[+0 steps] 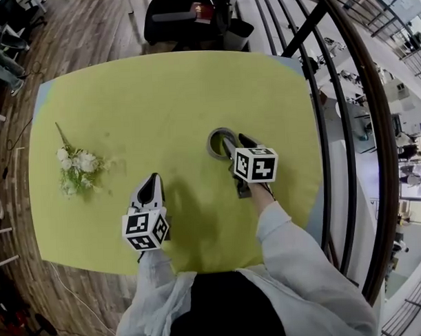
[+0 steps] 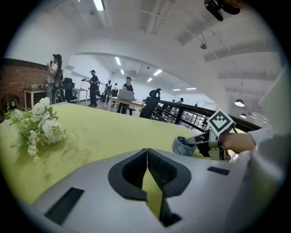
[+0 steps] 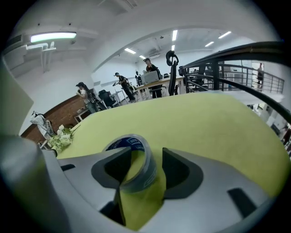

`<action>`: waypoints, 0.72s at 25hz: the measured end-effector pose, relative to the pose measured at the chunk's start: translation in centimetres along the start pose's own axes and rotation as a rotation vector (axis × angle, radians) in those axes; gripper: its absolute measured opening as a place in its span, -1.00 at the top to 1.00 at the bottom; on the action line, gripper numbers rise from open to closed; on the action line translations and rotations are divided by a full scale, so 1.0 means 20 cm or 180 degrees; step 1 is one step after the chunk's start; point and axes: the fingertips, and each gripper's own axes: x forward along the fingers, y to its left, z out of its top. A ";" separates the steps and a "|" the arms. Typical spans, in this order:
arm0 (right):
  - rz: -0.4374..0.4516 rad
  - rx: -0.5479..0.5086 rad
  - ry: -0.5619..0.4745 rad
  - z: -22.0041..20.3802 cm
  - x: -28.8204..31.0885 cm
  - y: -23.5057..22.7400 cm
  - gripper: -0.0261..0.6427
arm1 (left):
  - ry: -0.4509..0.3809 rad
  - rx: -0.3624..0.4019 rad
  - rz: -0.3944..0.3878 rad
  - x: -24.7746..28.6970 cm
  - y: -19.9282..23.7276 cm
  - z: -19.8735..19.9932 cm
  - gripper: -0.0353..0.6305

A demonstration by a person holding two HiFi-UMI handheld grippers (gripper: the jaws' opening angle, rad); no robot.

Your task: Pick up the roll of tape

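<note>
Yellow table on wood floor bears tape.

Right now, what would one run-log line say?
right tool: open, astride wall of tape roll, no grip; left tool: shut, empty; tape roll: flat on table
</note>
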 end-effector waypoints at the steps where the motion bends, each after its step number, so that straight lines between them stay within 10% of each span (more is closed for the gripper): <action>1: -0.0029 -0.0037 0.0056 0.00 0.01 0.00 0.25 | 0.0003 0.0000 0.0000 0.00 0.00 0.00 0.84; 18: -0.0037 -0.0157 0.0153 -0.06 0.11 0.00 0.59 | 0.0048 -0.0078 0.0101 0.03 0.07 -0.04 0.84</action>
